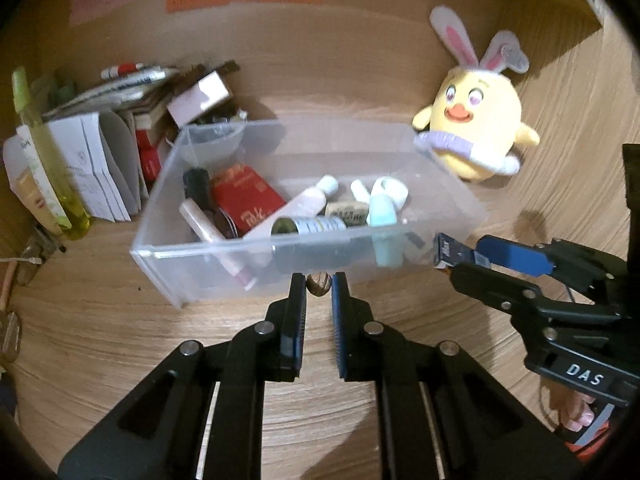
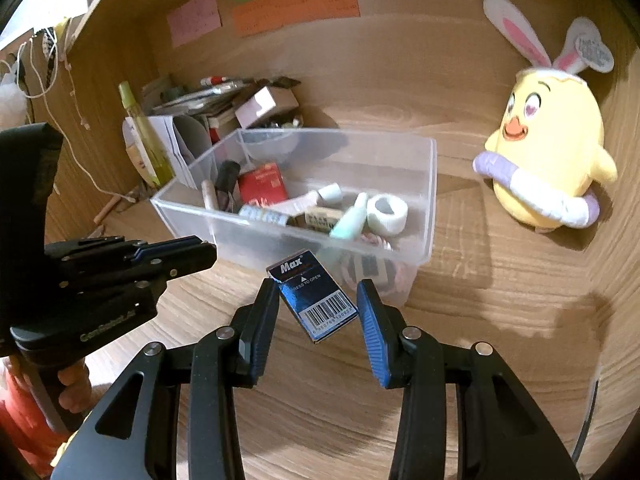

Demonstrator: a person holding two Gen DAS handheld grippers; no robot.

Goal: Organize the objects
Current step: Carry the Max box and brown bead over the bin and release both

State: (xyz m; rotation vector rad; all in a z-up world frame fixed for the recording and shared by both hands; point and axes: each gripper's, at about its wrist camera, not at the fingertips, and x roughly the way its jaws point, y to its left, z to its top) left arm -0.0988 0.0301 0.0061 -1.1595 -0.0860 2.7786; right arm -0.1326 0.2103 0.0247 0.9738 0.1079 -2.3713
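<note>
The left gripper (image 1: 319, 286) has its jaws clamped on a small brown rounded object (image 1: 319, 283), striped and too small to identify, pinched at the very fingertips. The object hangs just in front of the near wall of the clear rectangular plastic bin (image 1: 240, 249), so the bin's open top lies ahead of and above the jaws in this view; by judgement the coming move must carry the object up and over that near rim.

The right gripper (image 2: 318, 304) holds a dark blue flat cardboard box printed "Max" with a barcode (image 2: 316, 296). Its jaws stand moderately apart, closed on the box's sides. The box's long axis runs forward and leftward, its far end pointing at the bin's near wall and close beside it. Both grippers face the near wall, the left toward its middle, the right toward its right-hand corner; which is closer cannot be told.

The bin already contains a red packet (image 1: 246, 200), white tubes, a pale green bottle (image 1: 382, 212) and a roll of white tape (image 2: 387, 209). The worktop (image 1: 120, 340) is light wood grain, enclosed by wooden walls carrying coloured paper notes (image 2: 296, 4). A yellow plush chick with rabbit ears (image 1: 476, 120) stands right of the bin, well apart; stacked papers and a yellow-green bottle (image 1: 60, 168) crowd the left.
</note>
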